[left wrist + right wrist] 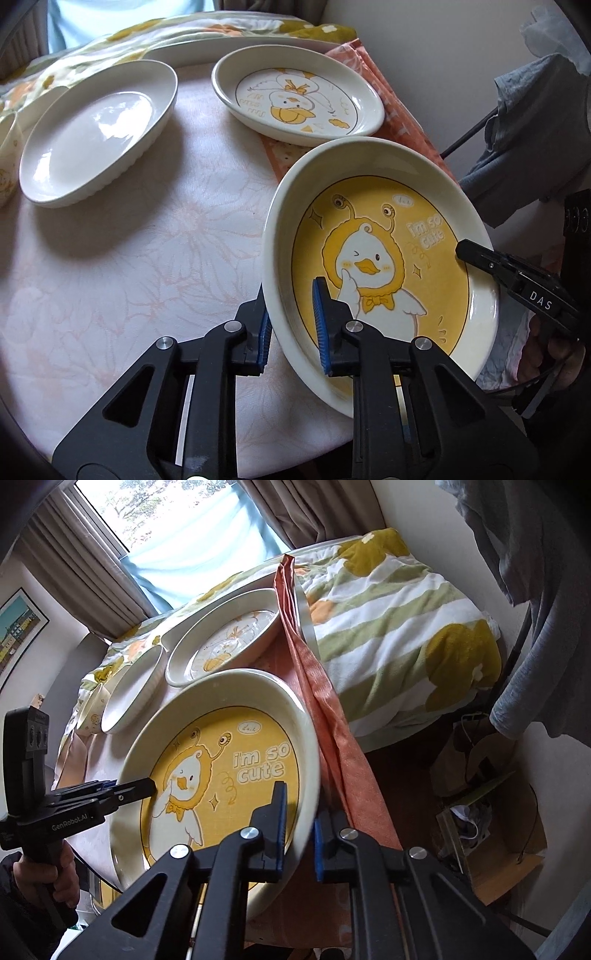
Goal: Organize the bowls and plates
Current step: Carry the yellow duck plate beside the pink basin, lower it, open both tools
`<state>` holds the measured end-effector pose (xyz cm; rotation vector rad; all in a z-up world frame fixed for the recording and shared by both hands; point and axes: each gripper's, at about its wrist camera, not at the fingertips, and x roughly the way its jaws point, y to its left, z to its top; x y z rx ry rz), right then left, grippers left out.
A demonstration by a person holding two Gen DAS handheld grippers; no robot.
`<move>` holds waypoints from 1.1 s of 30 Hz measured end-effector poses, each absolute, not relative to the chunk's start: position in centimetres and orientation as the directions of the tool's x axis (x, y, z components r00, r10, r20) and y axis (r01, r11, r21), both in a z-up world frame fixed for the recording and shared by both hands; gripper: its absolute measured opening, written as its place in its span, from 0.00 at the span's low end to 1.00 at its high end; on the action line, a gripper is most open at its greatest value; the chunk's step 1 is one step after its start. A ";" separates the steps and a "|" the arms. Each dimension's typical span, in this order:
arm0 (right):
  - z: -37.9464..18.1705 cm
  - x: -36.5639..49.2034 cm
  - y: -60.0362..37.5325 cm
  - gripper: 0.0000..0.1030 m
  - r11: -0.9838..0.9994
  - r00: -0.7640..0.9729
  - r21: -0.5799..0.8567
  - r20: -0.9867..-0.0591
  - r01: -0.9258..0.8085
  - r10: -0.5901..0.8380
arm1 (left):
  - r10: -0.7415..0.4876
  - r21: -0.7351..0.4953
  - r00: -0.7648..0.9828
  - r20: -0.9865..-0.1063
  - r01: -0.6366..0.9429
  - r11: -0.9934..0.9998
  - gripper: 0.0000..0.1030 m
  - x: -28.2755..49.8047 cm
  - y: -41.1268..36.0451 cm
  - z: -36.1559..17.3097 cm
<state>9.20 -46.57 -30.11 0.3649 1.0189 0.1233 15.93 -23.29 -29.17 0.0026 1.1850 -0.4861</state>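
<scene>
A yellow duck plate [384, 258] reading "i'm so cute" is held tilted above the table's near right corner. My left gripper [291, 325] is shut on its left rim. My right gripper [299, 830] is shut on its right rim and shows in the left wrist view [517, 273]. The plate also shows in the right wrist view [221, 771]. A white duck plate [295, 96] lies on an orange cloth [399, 110] at the far right. A plain white plate [99, 129] lies at the far left.
A small cup [7, 162] stands at the left edge. The round table [129, 277] has a pale floral cloth. A striped floral blanket [399, 627] covers the bed beyond. Grey clothes [532, 129] hang at the right. A paper bag [480, 760] sits on the floor.
</scene>
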 end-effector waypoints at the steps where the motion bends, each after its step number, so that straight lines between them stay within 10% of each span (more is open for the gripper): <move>1: -29.9 9.2 -46.5 0.11 0.935 0.527 0.350 -0.807 0.062 0.268 | -0.364 -0.249 0.294 -0.884 0.362 0.898 0.16 15.9 -23.2 -28.9; 20: -22.1 10.8 -35.2 0.12 0.920 0.498 0.334 -0.774 -0.204 0.391 | -0.259 -0.210 0.461 -0.848 0.156 0.965 0.16 11.4 -9.5 -19.8; 33: -26.3 12.2 -20.8 0.12 0.895 0.403 0.349 -0.803 -0.279 0.439 | -0.209 -0.203 0.429 -0.879 0.060 0.977 0.16 10.6 4.0 -24.7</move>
